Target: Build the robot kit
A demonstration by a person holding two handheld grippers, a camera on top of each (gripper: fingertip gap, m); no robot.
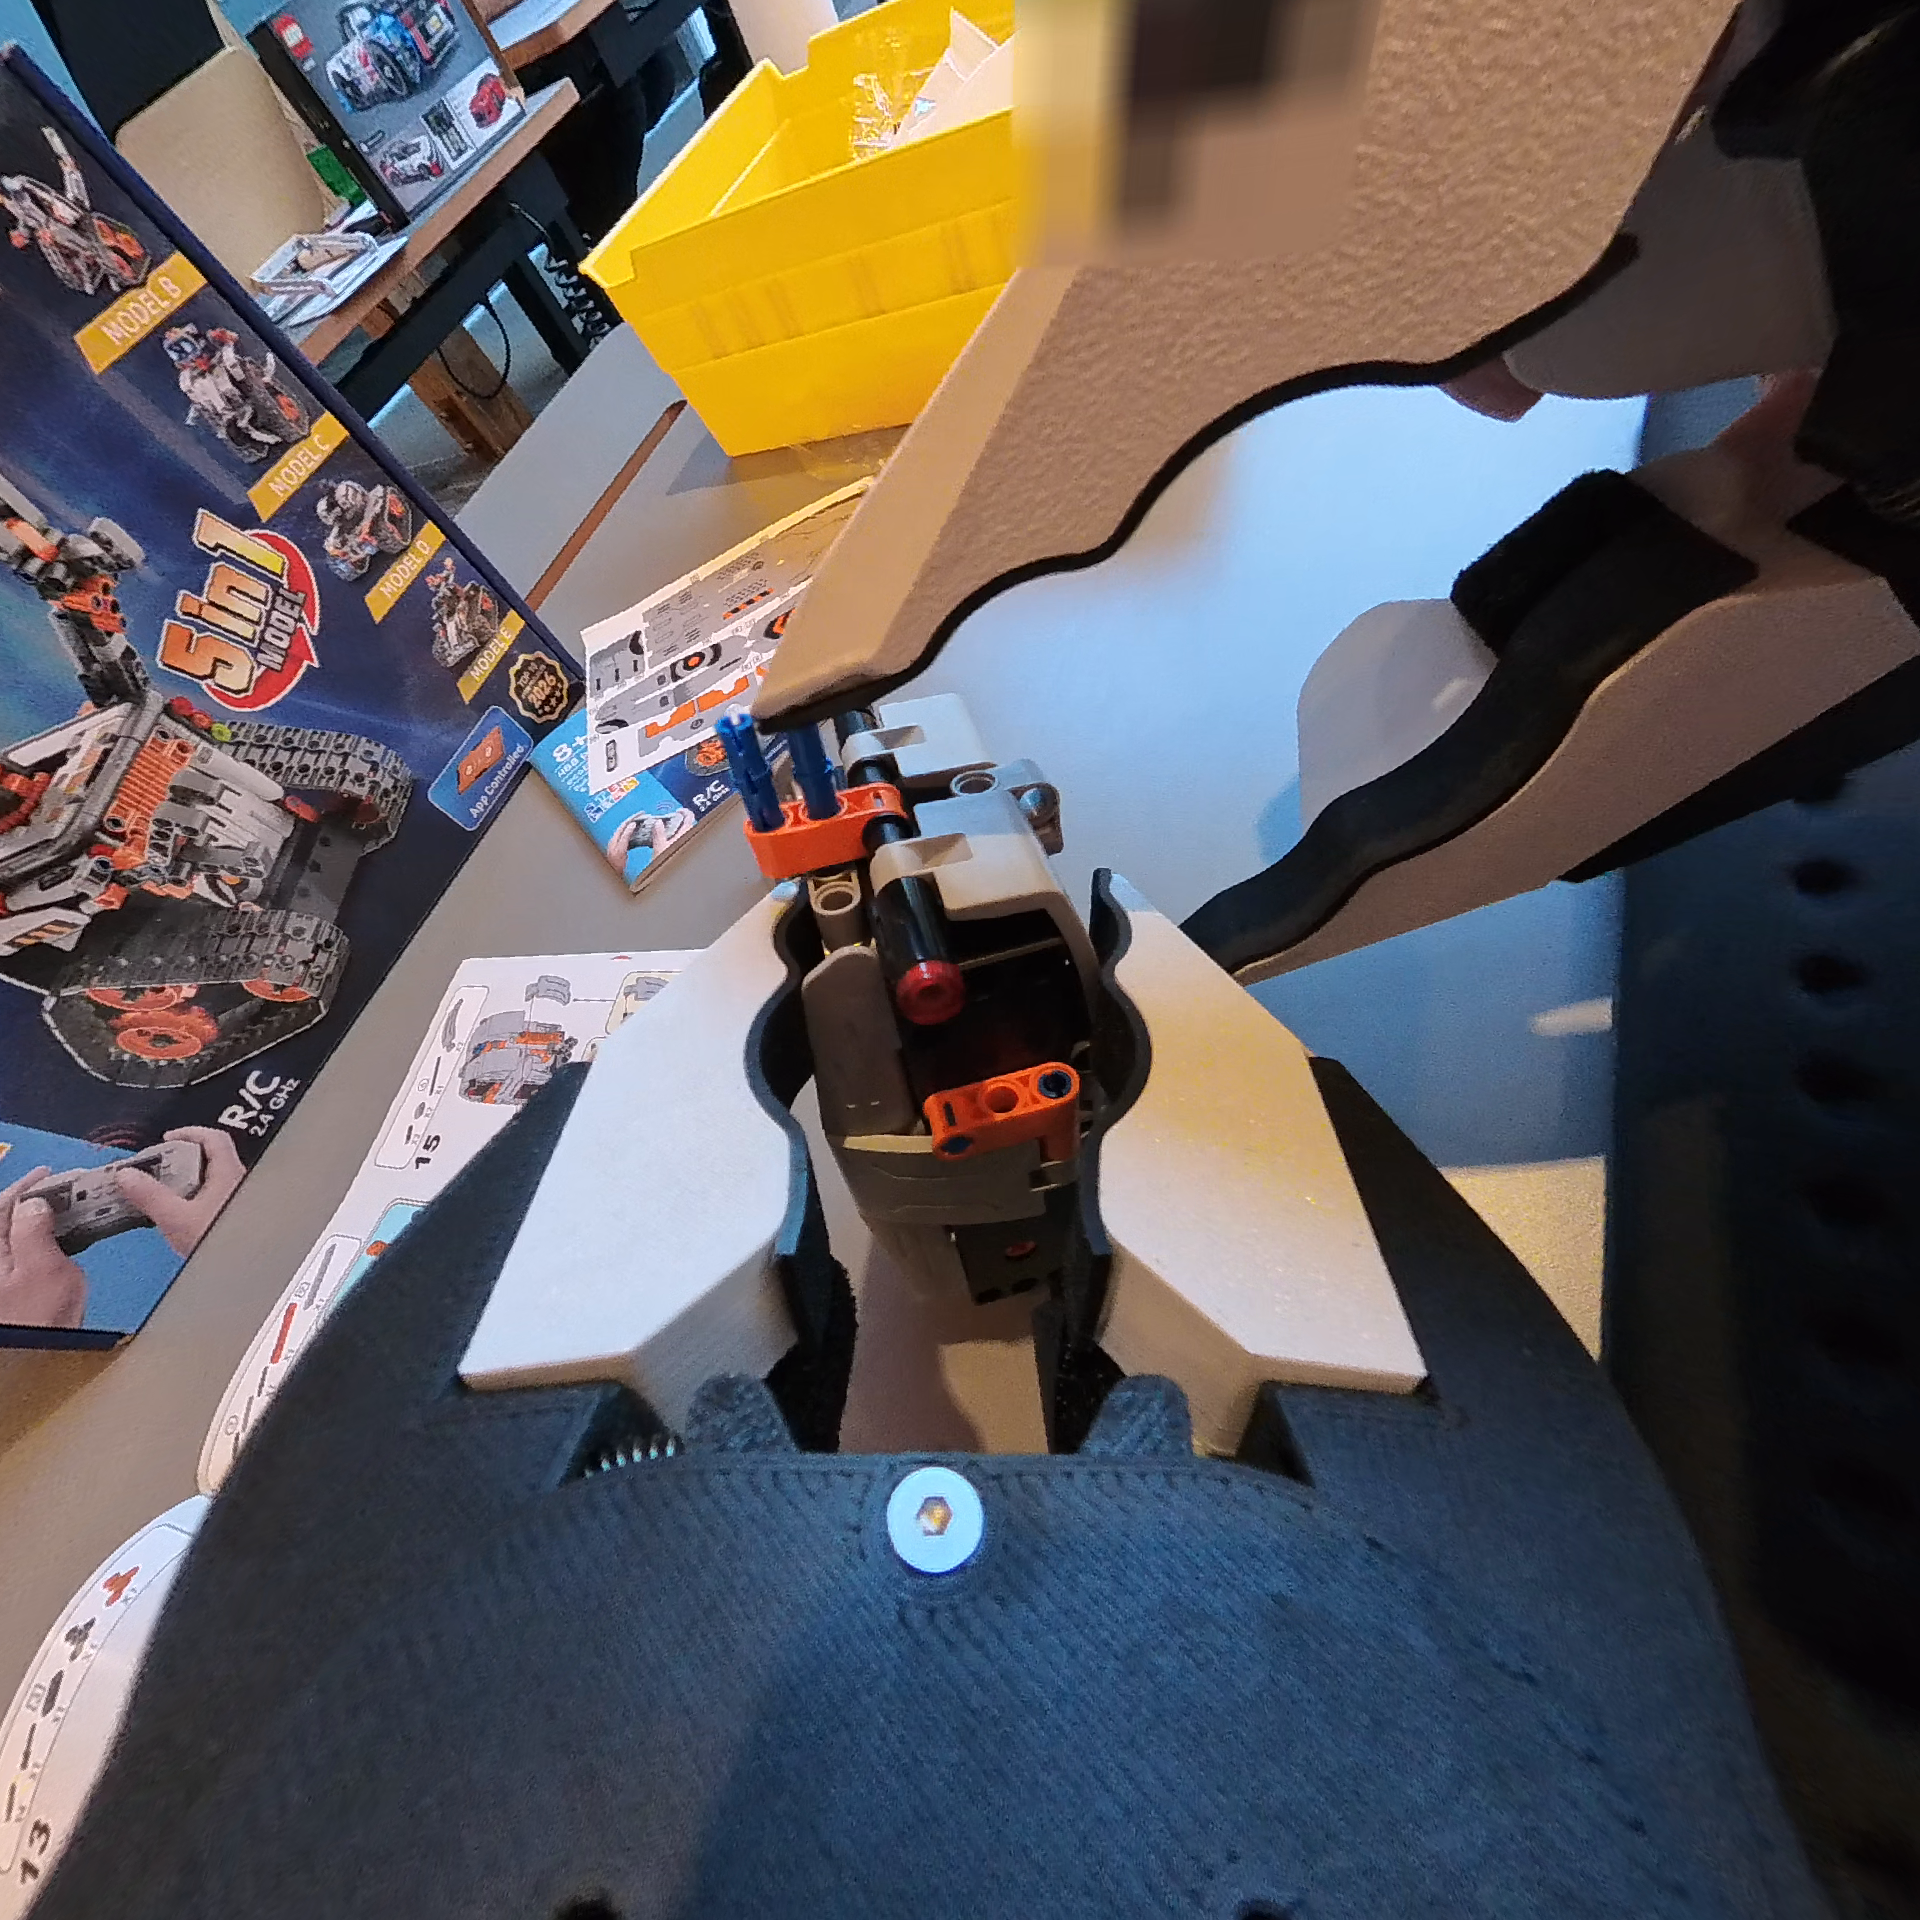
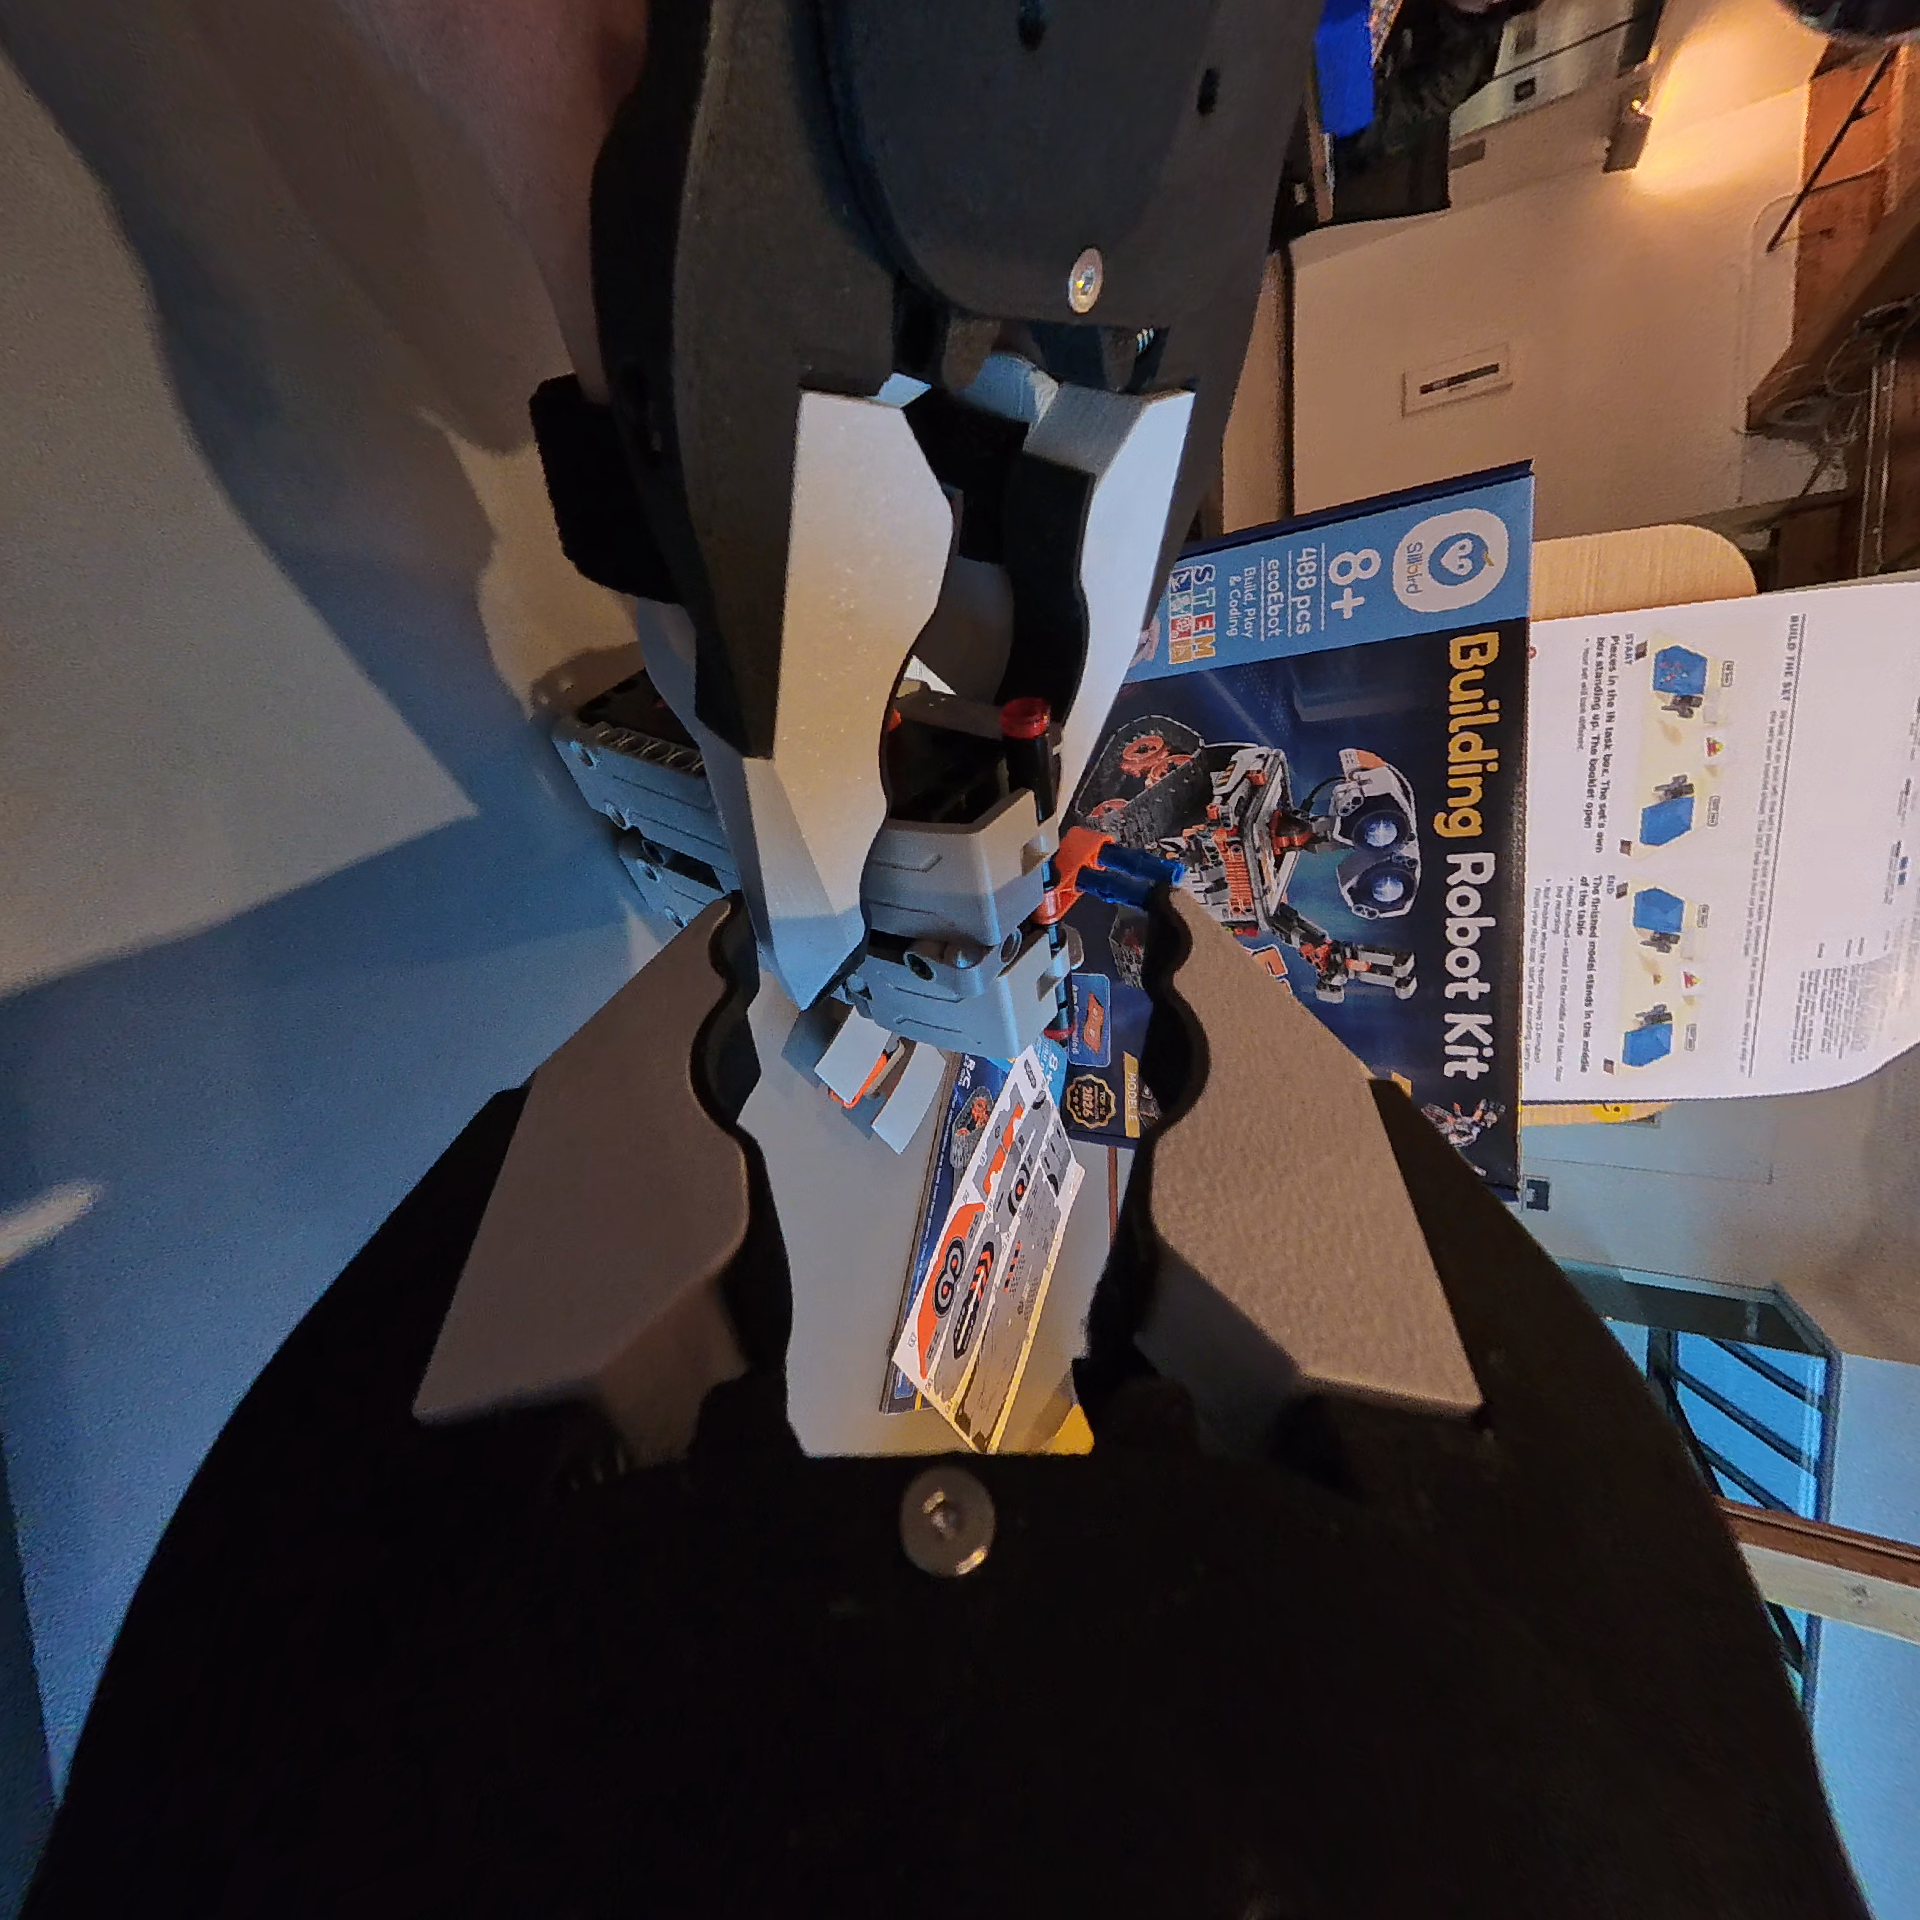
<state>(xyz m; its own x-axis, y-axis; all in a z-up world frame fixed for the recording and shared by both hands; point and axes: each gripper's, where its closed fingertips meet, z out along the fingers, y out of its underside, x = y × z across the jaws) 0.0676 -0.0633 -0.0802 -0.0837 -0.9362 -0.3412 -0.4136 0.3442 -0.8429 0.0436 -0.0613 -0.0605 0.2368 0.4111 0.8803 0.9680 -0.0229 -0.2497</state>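
Note:
My left gripper (image 1: 945,914) is shut on a grey brick assembly (image 1: 966,1039) and holds it above the table. The assembly carries orange connectors (image 1: 821,826), two blue pins (image 1: 774,764) and a black axle with a red end (image 1: 928,987). My right gripper (image 1: 997,821) comes in from the upper right, open, its jaws standing around the assembly's far end. Its upper fingertip (image 1: 800,701) is at the blue pins. In the right wrist view my right gripper (image 2: 951,909) is open, with the blue pins (image 2: 1127,873) against its right fingertip (image 2: 1184,935). There the left gripper (image 2: 935,831) reaches down from above with the assembly (image 2: 956,862).
A blue robot kit box (image 1: 208,727) (image 2: 1351,831) stands on the grey table (image 1: 582,499) at the left. A yellow bin (image 1: 831,260) is behind. A sticker sheet (image 1: 696,655) (image 2: 997,1247), a small blue booklet (image 1: 644,821) and an open instruction booklet (image 1: 436,1122) lie below. A printed sheet (image 2: 1714,852) hangs beside the box. Both grippers' tips are close together, under 4 cm apart.

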